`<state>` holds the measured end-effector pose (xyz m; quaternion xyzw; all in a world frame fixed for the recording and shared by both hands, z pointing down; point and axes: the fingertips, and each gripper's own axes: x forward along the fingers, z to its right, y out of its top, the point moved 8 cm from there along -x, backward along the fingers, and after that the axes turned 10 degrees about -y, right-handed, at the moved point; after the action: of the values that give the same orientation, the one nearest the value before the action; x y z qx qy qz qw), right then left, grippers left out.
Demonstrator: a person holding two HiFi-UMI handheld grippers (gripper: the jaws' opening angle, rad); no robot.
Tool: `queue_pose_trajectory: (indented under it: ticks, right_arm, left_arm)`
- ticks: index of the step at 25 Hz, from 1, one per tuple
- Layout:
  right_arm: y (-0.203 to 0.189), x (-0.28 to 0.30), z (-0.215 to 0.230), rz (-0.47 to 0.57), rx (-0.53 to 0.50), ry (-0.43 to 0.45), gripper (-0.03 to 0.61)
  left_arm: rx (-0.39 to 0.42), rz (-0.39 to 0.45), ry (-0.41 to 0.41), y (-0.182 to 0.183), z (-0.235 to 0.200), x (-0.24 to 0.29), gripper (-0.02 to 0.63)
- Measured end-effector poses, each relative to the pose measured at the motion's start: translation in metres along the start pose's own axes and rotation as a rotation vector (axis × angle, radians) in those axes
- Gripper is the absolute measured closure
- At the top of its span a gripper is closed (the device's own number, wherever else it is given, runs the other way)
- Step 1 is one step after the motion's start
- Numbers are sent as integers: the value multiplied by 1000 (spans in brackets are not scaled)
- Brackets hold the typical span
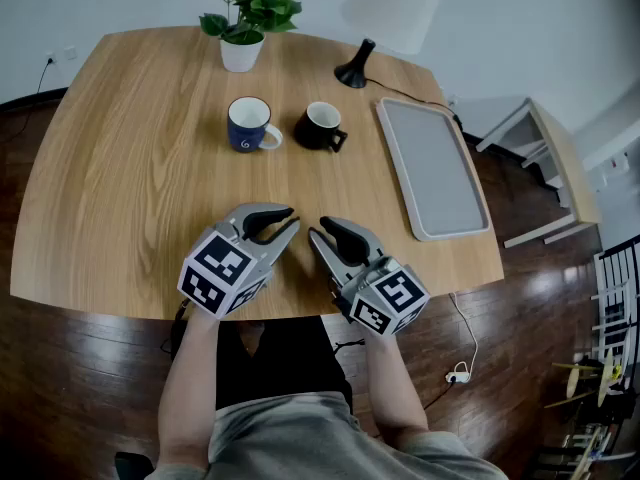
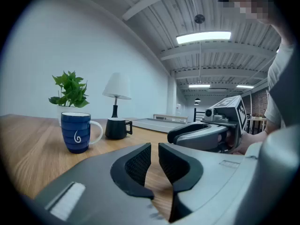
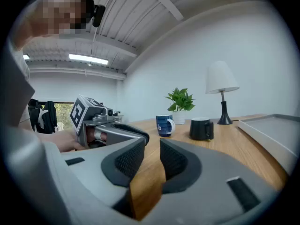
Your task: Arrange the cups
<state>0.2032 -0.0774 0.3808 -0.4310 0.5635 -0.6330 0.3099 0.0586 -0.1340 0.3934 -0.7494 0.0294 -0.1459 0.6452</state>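
Note:
A blue cup (image 1: 248, 125) with a white swirl and a black cup (image 1: 322, 126) stand side by side at the middle of the wooden table, handles to the right. Both grippers hover near the front edge, well short of the cups. My left gripper (image 1: 292, 218) has its jaws nearly together with nothing between them. My right gripper (image 1: 318, 230) sits beside it, jaws also nearly together and empty. The left gripper view shows the blue cup (image 2: 76, 132) and the black cup (image 2: 116, 128) ahead to the left. In the right gripper view the blue cup (image 3: 163, 125) and black cup (image 3: 201, 128) stand ahead.
A grey tray (image 1: 432, 168) lies on the table's right side. At the back stand a potted plant (image 1: 245, 18) and a lamp (image 1: 375, 28) with a cord trailing to the tray's corner. A small side table (image 1: 555, 158) stands on the floor to the right.

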Motion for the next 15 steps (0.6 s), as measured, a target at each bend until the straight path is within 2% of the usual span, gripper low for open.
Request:
queue_pose_trajectory:
  ticks: [15]
  right_arm:
    - [-1, 1, -5, 10, 19, -15, 479]
  left_arm:
    - [21, -3, -15, 2, -1, -5, 552]
